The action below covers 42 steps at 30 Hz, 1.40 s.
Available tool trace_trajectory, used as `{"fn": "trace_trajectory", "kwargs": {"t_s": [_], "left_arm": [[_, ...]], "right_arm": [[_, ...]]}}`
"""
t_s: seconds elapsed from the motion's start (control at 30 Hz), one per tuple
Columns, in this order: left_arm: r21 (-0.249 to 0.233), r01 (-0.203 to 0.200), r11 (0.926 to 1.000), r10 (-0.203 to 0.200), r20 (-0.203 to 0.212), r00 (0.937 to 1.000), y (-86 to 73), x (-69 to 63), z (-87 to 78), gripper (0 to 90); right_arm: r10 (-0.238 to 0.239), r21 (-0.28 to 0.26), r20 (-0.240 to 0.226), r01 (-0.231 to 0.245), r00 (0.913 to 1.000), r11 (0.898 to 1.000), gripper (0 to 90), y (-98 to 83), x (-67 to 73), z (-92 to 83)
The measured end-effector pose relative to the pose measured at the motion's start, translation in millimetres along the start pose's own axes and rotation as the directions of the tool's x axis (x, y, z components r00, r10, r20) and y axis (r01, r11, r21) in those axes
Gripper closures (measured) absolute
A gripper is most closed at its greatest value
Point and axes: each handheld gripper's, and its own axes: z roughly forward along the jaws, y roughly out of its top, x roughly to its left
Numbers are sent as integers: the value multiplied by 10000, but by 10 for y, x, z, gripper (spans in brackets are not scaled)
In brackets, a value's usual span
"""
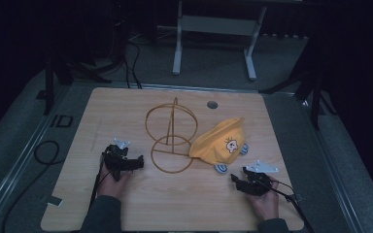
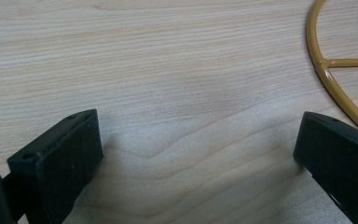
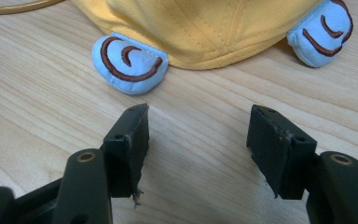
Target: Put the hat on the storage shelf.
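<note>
The right hand-held gripper (image 3: pixel 198 135), wide and empty near the counter's front edge, may pinch only a blue padded ear (image 3: pixel 128 63) of the yellow cloth cap (image 1: pixel 221 141), tipping the gold wire stand (image 1: pixel 172 138).

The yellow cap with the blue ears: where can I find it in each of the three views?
High view: the yellow cap lies right of centre on the table, against the wire stand.
Left gripper view: it is not in this picture.
Right gripper view: the cap runs along the top edge, beyond the open right gripper.
Shared landmark: the wire stand's ring.
</note>
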Motion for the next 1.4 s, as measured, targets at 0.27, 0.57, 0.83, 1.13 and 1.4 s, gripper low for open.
{"fn": "trace_trajectory", "kwargs": {"t_s": [0.27, 0.57, 0.83, 1.13, 1.4], "left_arm": [[-6, 1, 10000, -1, -3, 10000, 0, 0, 0, 9], [0, 1, 10000, -1, -1, 10000, 0, 0, 0, 9], [-3, 4, 10000, -4, -1, 10000, 0, 0, 0, 9], [-3, 3, 10000, -3, 1, 10000, 0, 0, 0, 9], [-3, 3, 10000, -3, 1, 10000, 0, 0, 0, 9]], "right_arm": [[30, 42, 12, -30, 10000, 10000, 344, 2, 1, 3], [-87, 87, -199, 88, 9998, 9999, 333, -4, -7, -8], [-429, 857, -574, 478, 9974, 9952, 438, 53, -75, -75], [-1149, 789, -1257, 1254, 9854, 9890, 522, 127, -47, -249], [-2216, 756, -1274, 2322, 9668, 9697, 564, 268, 51, -298]]}}
